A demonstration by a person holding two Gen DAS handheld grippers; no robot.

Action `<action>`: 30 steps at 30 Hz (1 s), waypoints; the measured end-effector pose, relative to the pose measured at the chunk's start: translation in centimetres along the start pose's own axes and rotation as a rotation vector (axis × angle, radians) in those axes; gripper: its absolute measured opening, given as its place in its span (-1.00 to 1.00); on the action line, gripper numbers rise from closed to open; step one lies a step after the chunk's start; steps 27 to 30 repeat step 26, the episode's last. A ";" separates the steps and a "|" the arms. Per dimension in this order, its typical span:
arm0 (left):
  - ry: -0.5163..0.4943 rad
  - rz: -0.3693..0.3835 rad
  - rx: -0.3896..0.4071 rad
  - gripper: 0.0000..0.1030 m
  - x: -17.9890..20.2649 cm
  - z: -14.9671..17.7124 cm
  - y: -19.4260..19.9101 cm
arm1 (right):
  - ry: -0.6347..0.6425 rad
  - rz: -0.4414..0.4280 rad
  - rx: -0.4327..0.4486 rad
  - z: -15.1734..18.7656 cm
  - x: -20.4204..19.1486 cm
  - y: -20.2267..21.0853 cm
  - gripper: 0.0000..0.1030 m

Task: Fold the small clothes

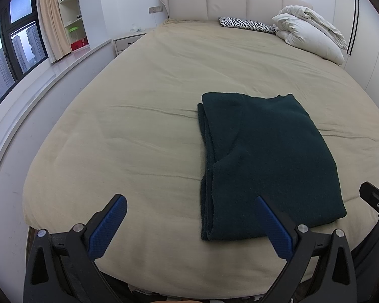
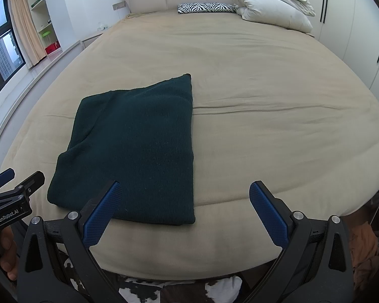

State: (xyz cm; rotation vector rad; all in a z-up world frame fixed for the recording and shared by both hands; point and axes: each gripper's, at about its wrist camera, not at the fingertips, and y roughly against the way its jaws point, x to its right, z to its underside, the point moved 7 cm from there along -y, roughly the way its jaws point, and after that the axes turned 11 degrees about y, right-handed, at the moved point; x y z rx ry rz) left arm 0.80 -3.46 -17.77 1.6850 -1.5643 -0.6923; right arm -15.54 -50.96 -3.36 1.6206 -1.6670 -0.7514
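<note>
Beige bed (image 1: 144,131) fills both views; near its near edge lies the dark green garment (image 1: 265,156), folded into a thick layered rectangle, stacked edges showing on its left side. Left gripper (image 1: 189,217) and right gripper (image 2: 184,202) hang just off the near edge, fingers spread wide, holding nothing, neither touching the cloth. Risk, as I judge it: a pinch taking only the top layer would peel the stack apart, or a dragging pull would skew the rectangle across the loose sheet.
</note>
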 end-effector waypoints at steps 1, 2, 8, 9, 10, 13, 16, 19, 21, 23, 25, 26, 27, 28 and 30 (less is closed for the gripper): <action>-0.001 0.001 0.000 1.00 -0.1 0.0 -0.1 | 0.000 0.000 0.000 0.0 0.0 0.0 1.00; -0.001 0.001 0.000 1.00 -0.1 0.0 -0.1 | 0.000 0.000 0.000 0.0 0.0 0.0 1.00; -0.003 0.001 -0.001 1.00 -0.2 -0.1 -0.2 | 0.001 -0.001 -0.001 0.1 0.1 -0.1 1.00; -0.003 0.001 -0.002 1.00 -0.2 -0.1 -0.2 | 0.001 -0.002 -0.001 0.1 0.1 -0.1 1.00; -0.002 0.002 -0.002 1.00 -0.2 -0.1 -0.2 | 0.001 -0.002 -0.001 0.1 0.1 -0.1 1.00; -0.002 0.001 -0.003 1.00 -0.2 0.0 -0.2 | 0.001 -0.001 -0.002 0.1 0.0 -0.1 1.00; -0.003 0.003 -0.004 1.00 -0.4 0.0 -0.3 | -0.001 -0.002 -0.005 0.3 0.0 -0.2 1.00; -0.002 0.004 -0.007 1.00 -0.5 0.0 -0.4 | 0.000 -0.003 -0.007 0.4 0.0 -0.2 1.00; -0.002 0.003 -0.010 1.00 -0.7 0.0 -0.5 | -0.001 -0.004 -0.007 0.4 0.0 -0.2 1.00; 0.002 0.003 -0.014 1.00 -0.9 0.0 -0.6 | 0.000 -0.004 -0.007 0.5 0.0 -0.1 1.00; 0.001 0.001 -0.011 1.00 -1.0 0.1 -0.6 | -0.001 -0.005 -0.008 0.4 0.1 -0.2 1.00; -0.001 -0.002 -0.012 1.00 -1.1 -0.1 -0.8 | -0.001 -0.006 -0.009 0.4 0.1 -0.2 1.00; -0.001 -0.002 -0.012 1.00 -1.1 -0.1 -0.8 | -0.001 -0.006 -0.009 0.4 0.1 -0.2 1.00; -0.001 -0.002 -0.012 1.00 -1.1 -0.1 -0.8 | -0.001 -0.006 -0.009 0.4 0.1 -0.2 1.00; -0.001 -0.002 -0.012 1.00 -1.1 -0.1 -0.8 | -0.001 -0.006 -0.009 0.4 0.1 -0.2 1.00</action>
